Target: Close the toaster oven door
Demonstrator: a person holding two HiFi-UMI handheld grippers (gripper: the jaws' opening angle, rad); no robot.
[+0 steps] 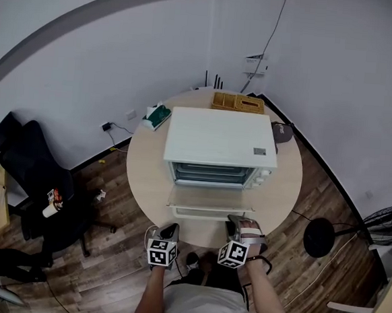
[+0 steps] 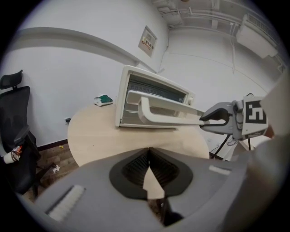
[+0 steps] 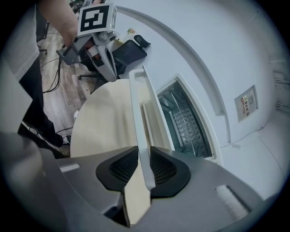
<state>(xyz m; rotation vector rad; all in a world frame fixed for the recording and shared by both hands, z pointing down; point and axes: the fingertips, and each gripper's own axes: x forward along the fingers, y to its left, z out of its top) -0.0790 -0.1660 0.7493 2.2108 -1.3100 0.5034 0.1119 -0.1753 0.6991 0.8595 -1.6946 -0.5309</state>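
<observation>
Grip check: your right gripper point(image 3: 144, 165) clamps the door handle point(image 3: 137, 108) at its right end, toaster oven point(image 1: 218, 137) beyond it. Your left gripper point(image 2: 148, 170) sits closed and empty, nearer you.

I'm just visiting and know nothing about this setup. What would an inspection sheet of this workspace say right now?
Surface: round pale wooden table, carrying the oven.
Job's things: white toaster oven; its glass door is open, folded down toward the person.
Clutter: green and white packet, tan tray and dark grey object, behind and beside the oven.
Grippers: right gripper shut on the white door handle; left gripper has its jaws together, holding nothing.
Cables: thin dark cable up the back wall; another by the wall socket.
Surroundings: black office chair, wooden plank floor, white walls.
</observation>
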